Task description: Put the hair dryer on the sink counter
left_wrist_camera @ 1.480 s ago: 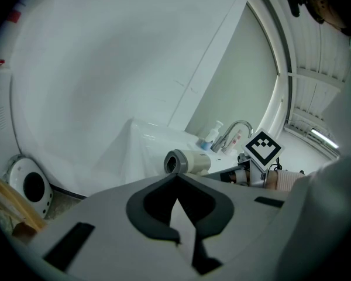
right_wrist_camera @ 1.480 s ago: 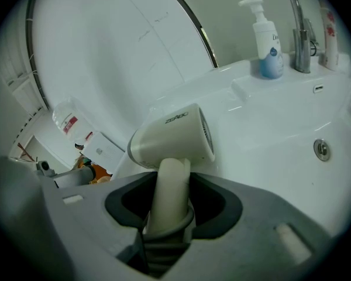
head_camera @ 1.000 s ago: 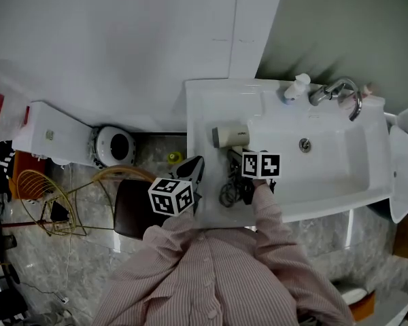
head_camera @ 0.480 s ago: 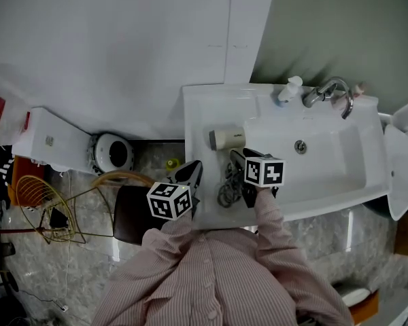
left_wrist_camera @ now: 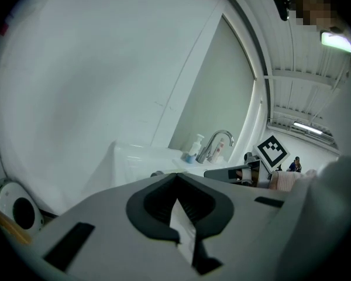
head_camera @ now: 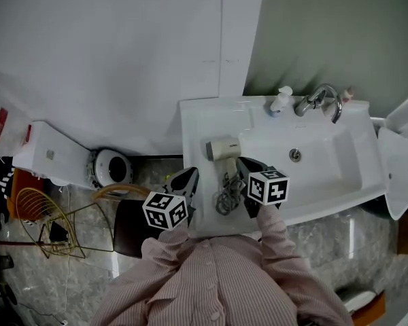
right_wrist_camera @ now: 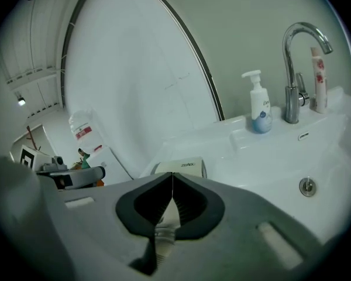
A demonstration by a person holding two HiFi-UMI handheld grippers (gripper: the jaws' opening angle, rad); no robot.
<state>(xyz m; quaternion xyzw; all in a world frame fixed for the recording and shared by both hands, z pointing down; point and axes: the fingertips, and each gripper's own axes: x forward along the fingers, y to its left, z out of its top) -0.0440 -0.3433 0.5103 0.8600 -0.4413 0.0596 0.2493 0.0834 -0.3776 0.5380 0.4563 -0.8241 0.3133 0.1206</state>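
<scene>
The cream hair dryer [head_camera: 223, 148] lies on its side on the white sink counter [head_camera: 197, 114], left of the basin, with its dark coiled cord [head_camera: 224, 192] bunched at the front edge. In the right gripper view its barrel [right_wrist_camera: 181, 167] lies just beyond my right gripper [right_wrist_camera: 173, 175]. The jaws of that right gripper [head_camera: 241, 161] are closing and meet tip to tip with nothing between them. My left gripper [head_camera: 192, 172] hovers off the counter's left edge. Its jaws [left_wrist_camera: 176, 175] are shut and empty.
A chrome faucet [head_camera: 319, 97] and a soap pump bottle [head_camera: 280, 100] stand behind the basin [head_camera: 326, 155]. A white toilet [head_camera: 61, 148], a wire basket [head_camera: 41, 209] and a dark stool [head_camera: 129, 216] stand on the floor to the left. A white wall rises behind.
My right gripper has drawn back from the hair dryer toward the person, leaving the dryer lying on the counter. The left gripper has barely moved.
</scene>
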